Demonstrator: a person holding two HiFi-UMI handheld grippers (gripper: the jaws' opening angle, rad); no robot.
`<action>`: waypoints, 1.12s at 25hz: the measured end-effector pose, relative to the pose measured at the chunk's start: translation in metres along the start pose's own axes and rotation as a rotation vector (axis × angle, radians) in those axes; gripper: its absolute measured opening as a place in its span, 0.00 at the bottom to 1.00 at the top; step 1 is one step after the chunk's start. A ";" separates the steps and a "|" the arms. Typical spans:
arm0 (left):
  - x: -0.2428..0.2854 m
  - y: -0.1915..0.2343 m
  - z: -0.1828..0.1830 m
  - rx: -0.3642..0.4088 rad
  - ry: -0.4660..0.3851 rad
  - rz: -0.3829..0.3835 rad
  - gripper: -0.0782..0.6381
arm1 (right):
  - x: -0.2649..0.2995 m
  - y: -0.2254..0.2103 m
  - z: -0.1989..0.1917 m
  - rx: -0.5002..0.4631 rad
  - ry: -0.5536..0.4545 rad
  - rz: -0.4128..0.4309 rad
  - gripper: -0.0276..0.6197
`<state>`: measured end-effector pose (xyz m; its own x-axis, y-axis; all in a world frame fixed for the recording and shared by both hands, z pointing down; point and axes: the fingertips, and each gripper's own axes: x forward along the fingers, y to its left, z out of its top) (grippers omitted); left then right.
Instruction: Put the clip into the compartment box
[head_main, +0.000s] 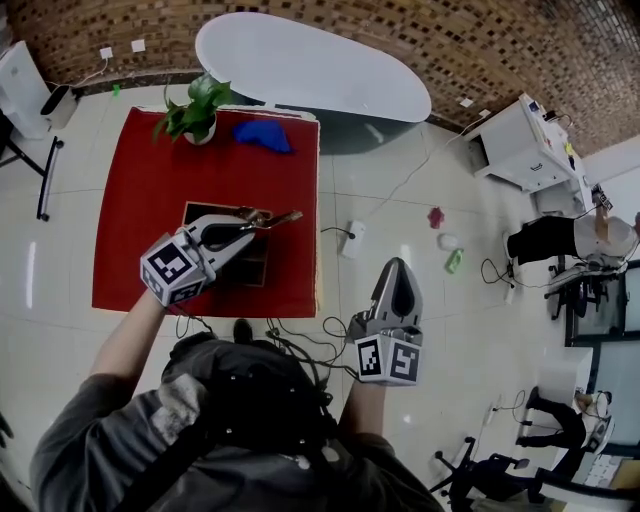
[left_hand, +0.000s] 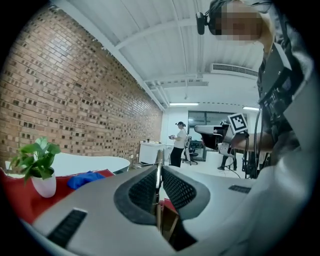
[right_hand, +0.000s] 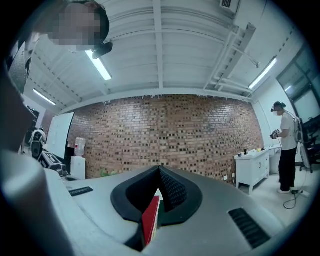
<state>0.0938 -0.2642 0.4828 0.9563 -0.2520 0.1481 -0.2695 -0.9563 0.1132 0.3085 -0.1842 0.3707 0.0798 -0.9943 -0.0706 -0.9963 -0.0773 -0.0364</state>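
Observation:
A dark wooden compartment box (head_main: 203, 210) lies on the red table (head_main: 140, 220), partly hidden by my left gripper (head_main: 247, 224). That gripper hovers over the box and is shut on a thin bronze metal clip (head_main: 272, 217), which sticks out to the right past the fingertips. In the left gripper view the clip (left_hand: 158, 172) shows as a narrow upright strip pinched between the pads of the left gripper (left_hand: 159, 169), with the brown box (left_hand: 170, 222) below. My right gripper (head_main: 398, 266) hangs over the floor to the right of the table, jaws together and holding nothing. In its own view, my right gripper (right_hand: 159, 169) faces the brick wall.
A potted plant (head_main: 195, 112) and a blue cloth (head_main: 262, 135) sit at the table's far edge. Beyond stands a white oval table (head_main: 310, 65). Cables (head_main: 300, 335) and a white power strip (head_main: 352, 240) lie on the floor by the table's right side.

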 end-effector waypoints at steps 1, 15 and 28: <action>0.003 0.001 -0.005 0.017 0.006 -0.001 0.19 | 0.001 -0.003 -0.002 0.001 0.001 -0.002 0.06; -0.008 0.009 -0.061 0.030 0.088 0.081 0.20 | 0.016 0.008 -0.015 0.035 0.010 0.037 0.06; -0.033 -0.006 -0.049 -0.003 0.071 0.047 0.34 | -0.008 0.029 -0.004 0.030 0.000 0.021 0.06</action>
<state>0.0584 -0.2431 0.5255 0.9323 -0.2851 0.2225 -0.3141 -0.9433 0.1074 0.2787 -0.1788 0.3737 0.0588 -0.9957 -0.0721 -0.9964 -0.0541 -0.0648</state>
